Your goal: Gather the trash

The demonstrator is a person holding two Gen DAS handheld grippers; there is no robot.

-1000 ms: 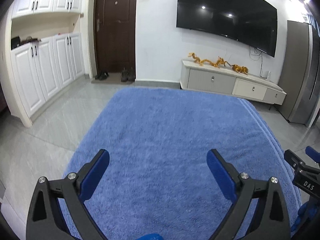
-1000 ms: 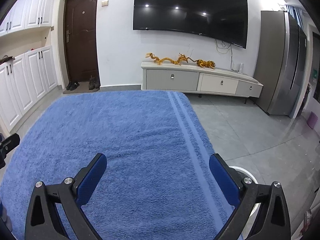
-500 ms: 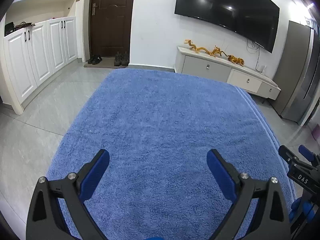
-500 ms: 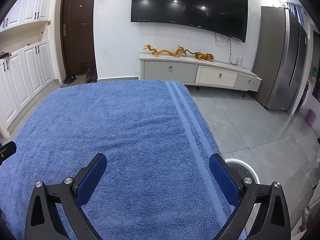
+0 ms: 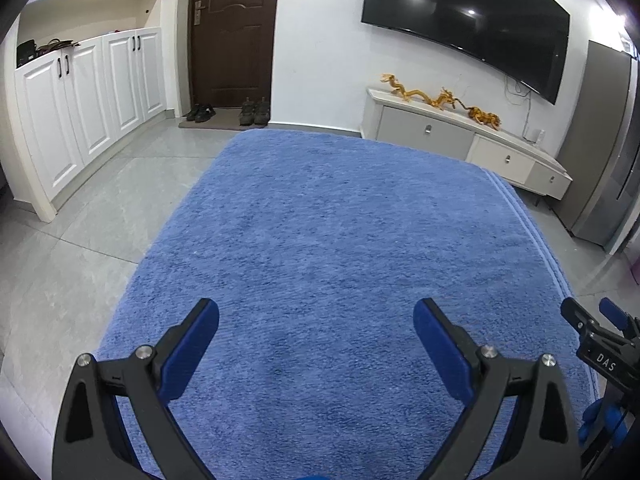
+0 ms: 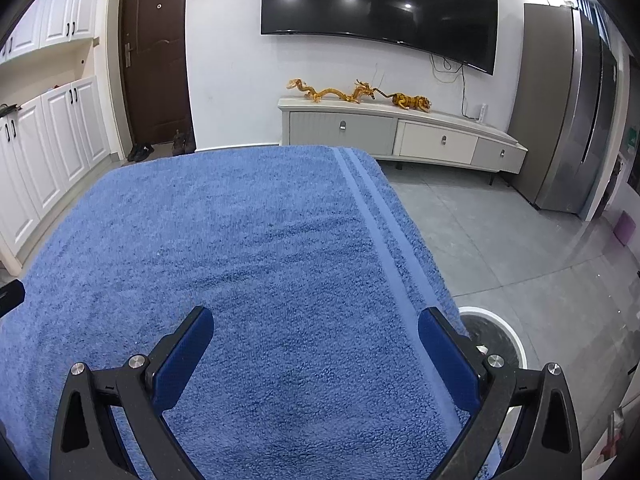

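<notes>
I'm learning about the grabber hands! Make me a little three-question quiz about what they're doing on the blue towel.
1. True or false: the left gripper is holding a piece of trash.
2. What lies on the floor past the blue towel's right edge, near the right gripper?
A. a white round bin
B. a red bucket
C. a cardboard box
3. Fill in: the gold dragon figurines sit on the white ____ under the TV.

Key:
1. False. Its jaws are wide open with only towel between them.
2. A, the white round bin, only partly in view.
3. Cabinet.
</notes>
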